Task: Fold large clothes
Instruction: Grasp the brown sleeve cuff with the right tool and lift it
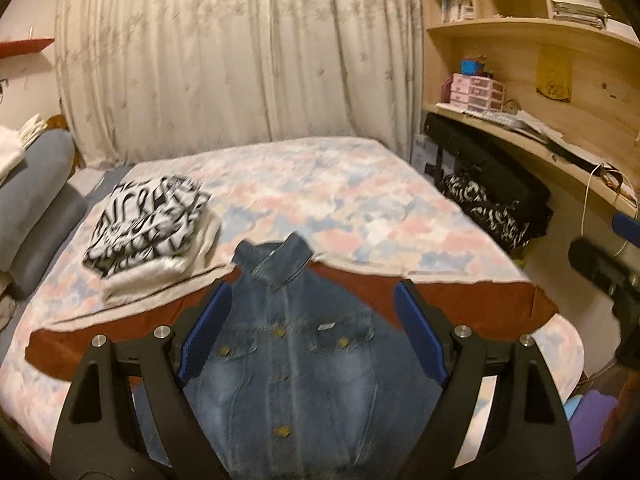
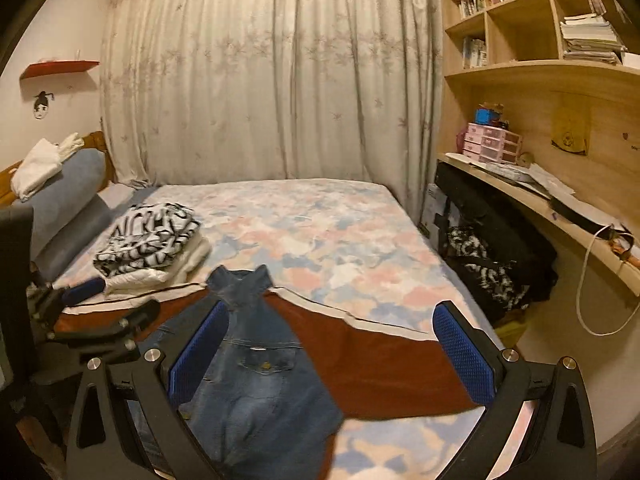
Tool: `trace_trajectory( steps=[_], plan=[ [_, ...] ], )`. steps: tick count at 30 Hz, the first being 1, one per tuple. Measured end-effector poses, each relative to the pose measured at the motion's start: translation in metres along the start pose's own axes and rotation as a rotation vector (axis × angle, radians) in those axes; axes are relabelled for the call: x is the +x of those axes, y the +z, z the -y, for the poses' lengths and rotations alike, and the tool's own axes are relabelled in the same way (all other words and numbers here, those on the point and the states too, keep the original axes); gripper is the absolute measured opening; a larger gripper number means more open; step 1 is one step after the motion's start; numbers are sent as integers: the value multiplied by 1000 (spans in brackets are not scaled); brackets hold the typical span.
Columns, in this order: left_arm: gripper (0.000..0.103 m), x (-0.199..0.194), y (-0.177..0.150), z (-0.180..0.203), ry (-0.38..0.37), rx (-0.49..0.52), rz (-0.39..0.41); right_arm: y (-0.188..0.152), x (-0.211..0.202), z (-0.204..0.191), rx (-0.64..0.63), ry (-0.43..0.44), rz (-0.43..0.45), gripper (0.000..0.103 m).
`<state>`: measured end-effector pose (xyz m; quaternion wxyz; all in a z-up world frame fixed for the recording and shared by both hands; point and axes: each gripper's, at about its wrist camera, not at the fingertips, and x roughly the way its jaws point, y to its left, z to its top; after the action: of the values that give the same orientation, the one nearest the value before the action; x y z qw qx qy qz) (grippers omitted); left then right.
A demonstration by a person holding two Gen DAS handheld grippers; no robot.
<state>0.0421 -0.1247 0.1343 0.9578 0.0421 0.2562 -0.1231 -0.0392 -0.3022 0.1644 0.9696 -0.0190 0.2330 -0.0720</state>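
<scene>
Denim jacket (image 1: 296, 364) lay front-up on the near part of the bed (image 1: 340, 200), collar pointing away toward the curtain (image 1: 240, 48). Fabric was mid-blue, faded pale in patches, with stitched seams, two flapped chest pockets and brass-coloured buttons down the placket. A small pale label sat above one pocket; its writing was too blurred to read. Beneath the jacket a rust-brown cloth (image 1: 460, 300) with a pale edge band was spread flat across the bed's width. Bed cover was soft-looking, blotched pink, blue and white.

Left tongs (image 1: 316, 336) stood wide apart, black arms with blue dimpled pads (image 1: 208, 332), framing the jacket's chest from above. Nothing was gripped between them; whether the pads touched the denim could not be told. Right tongs (image 2: 332, 352) were likewise spread wide and empty, left pad over the jacket's shoulder area, right pad over the brown cloth. In the right wrist view the jacket (image 2: 256, 392) looked bunched and narrow, its collar just past the cloth's pale edge.

A folded stack (image 1: 152, 228) sat well apart on the bed's left: a black-and-white patterned garment with bold lettering, unreadable, on top of cream knit pieces. Grey bolster pillows (image 1: 36, 192) lay at the far left.

Wooden shelving (image 1: 520, 32) on the right held books and stacked papers. A curved worktop (image 1: 520, 140) carried pink mini drawers (image 1: 476, 92). No spine or label was legible.
</scene>
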Motion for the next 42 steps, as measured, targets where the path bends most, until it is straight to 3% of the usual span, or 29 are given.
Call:
trace_trajectory(
  steps=[6, 9, 11, 14, 17, 21, 30, 33, 35, 42],
  plan=[
    [82, 48, 21, 54, 8, 55, 11, -4, 28, 72, 42, -59, -50, 103],
    [82, 80, 14, 78, -24, 82, -18, -21, 62, 115, 134, -9, -119, 103],
    [82, 106, 6, 95, -80, 91, -70, -39, 86, 150, 229, 23, -183, 103],
    [82, 141, -14, 112, -184, 79, -135, -72, 118, 188, 300, -25, -245, 103],
    [82, 172, -38, 131, -226, 85, -169, -114, 151, 220, 345, -100, -312, 103],
    [82, 208, -71, 154, -244, 96, -197, -170, 186, 271, 460, -130, -380, 102],
    [82, 290, -118, 187, -215, 80, -316, -287, 271, 343, 649, -228, -531, 100],
    [82, 311, -129, 193, -221, 94, -380, -314, 297, 361, 706, -230, -585, 91],
    [82, 318, -133, 195, -221, 92, -392, -325, 315, 367, 728, -239, -600, 85],
    [82, 334, -133, 190, -238, 81, -404, -333, 354, 387, 810, -238, -586, 85]
  ],
)
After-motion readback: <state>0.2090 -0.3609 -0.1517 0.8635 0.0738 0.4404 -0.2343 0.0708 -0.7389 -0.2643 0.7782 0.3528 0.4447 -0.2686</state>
